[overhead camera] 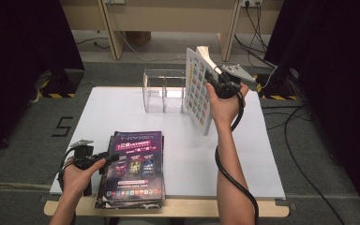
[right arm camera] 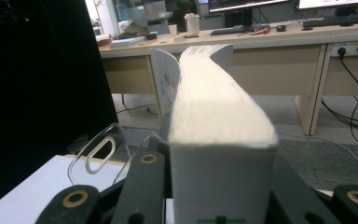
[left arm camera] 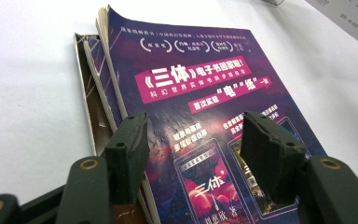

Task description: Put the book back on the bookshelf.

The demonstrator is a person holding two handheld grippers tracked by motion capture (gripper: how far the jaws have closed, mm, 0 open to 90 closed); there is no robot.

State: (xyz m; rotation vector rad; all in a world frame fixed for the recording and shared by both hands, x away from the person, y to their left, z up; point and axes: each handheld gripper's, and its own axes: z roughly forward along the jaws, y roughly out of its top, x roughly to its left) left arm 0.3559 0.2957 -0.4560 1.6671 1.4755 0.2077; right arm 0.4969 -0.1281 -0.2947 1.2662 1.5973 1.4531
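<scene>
The right gripper [overhead camera: 214, 74] squeezes a thick, bendy paper book [overhead camera: 198, 91] tight between its jaws. The book stands up in the air, just beside the clear plastic box [overhead camera: 164, 90]. Far from the box, the left gripper [overhead camera: 107, 158] is open over shiny purple books [overhead camera: 132, 168], holding nothing.

Even overhead light brightens the white counter [overhead camera: 178, 154]; dark curtains flank it. The high view is soft, and near fingers [left arm camera: 130, 144] blur in both gripper views.
</scene>
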